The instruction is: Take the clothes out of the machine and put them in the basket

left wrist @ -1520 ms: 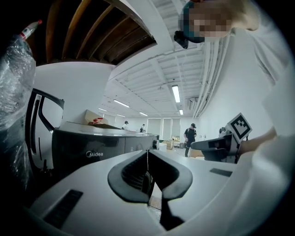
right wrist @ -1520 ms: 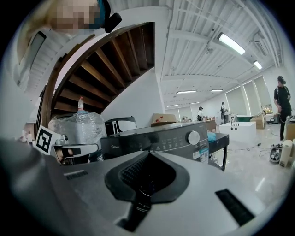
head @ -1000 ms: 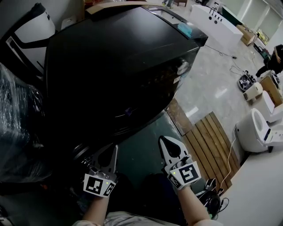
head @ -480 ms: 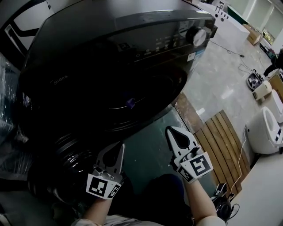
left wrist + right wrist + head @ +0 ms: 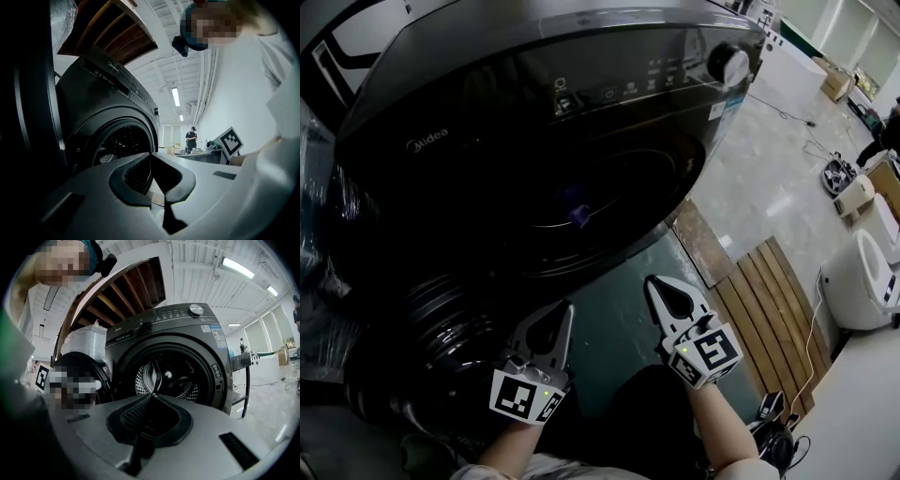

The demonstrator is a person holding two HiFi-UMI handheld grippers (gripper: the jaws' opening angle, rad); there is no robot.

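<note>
Both the left tongs (image 5: 563, 310) and the right tongs (image 5: 655, 285) are pressed together and hold nothing. They point at the black washing machine (image 5: 534, 112), right in front. Its round door (image 5: 441, 323) hangs open on the left, and its drum (image 5: 164, 376) is dark inside

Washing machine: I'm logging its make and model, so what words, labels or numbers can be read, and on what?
"Midea": logo on the washing machine front, left of the controls.
Control panel labels: too small to read.
Blue sticker beside the dial: too blurred to read.
Label on the door ring: too small to read.
</note>
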